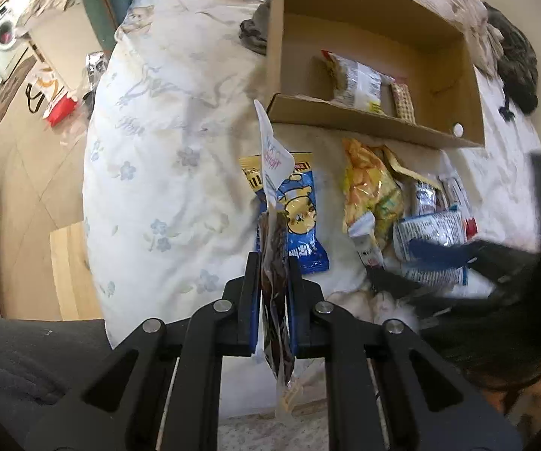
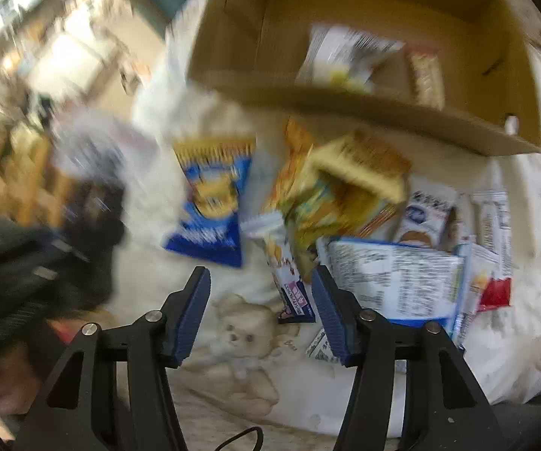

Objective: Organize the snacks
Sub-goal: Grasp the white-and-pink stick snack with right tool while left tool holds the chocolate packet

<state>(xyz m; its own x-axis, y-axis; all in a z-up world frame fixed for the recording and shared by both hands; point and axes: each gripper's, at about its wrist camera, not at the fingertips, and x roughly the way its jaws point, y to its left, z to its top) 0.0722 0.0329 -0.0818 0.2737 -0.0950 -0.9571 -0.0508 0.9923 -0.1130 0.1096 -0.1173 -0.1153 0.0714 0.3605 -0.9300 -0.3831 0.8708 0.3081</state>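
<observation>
left gripper (image 1: 275,274) nearest in left wrist view: black arms, blue pads, jaws pinched tight on a thin snack pouch (image 1: 276,203), clear w/ dark contents low, white printed top standing up past the tips. pouch hangs above the bed, clear of it.

right gripper (image 2: 261,293) in its own view: jaws part open, nothing between the pads. view smeared w/ blur. below it a teddy-bear print (image 2: 246,332) on the cover.

surface = bed w/ white quilt (image 1: 165,158), pale blue flower print, soft, creased. loose snacks lie on it in a heap: blue bag w/ yellow cartoon bear (image 1: 302,210) lying flat; crinkly yellow-orange bag (image 1: 372,184) beside it; flat white packet w/ blue edge and fine print (image 2: 394,282) just beside the right gripper's pad; small white bars (image 2: 492,221) and a red-cornered packet (image 2: 496,293) farther right.

beyond the heap: open cardboard box (image 1: 375,124), brown, plain, on the quilt. inside, a silver-white packet (image 1: 356,82) and a small checked bar (image 1: 402,99), touching.

far: beige tiled floor (image 1: 26,173) left of the bed, pale wood board (image 1: 69,270), red-white bag (image 1: 58,101), washing machine (image 1: 1,37) at the back. dark fabric (image 1: 518,64) past the box.
</observation>
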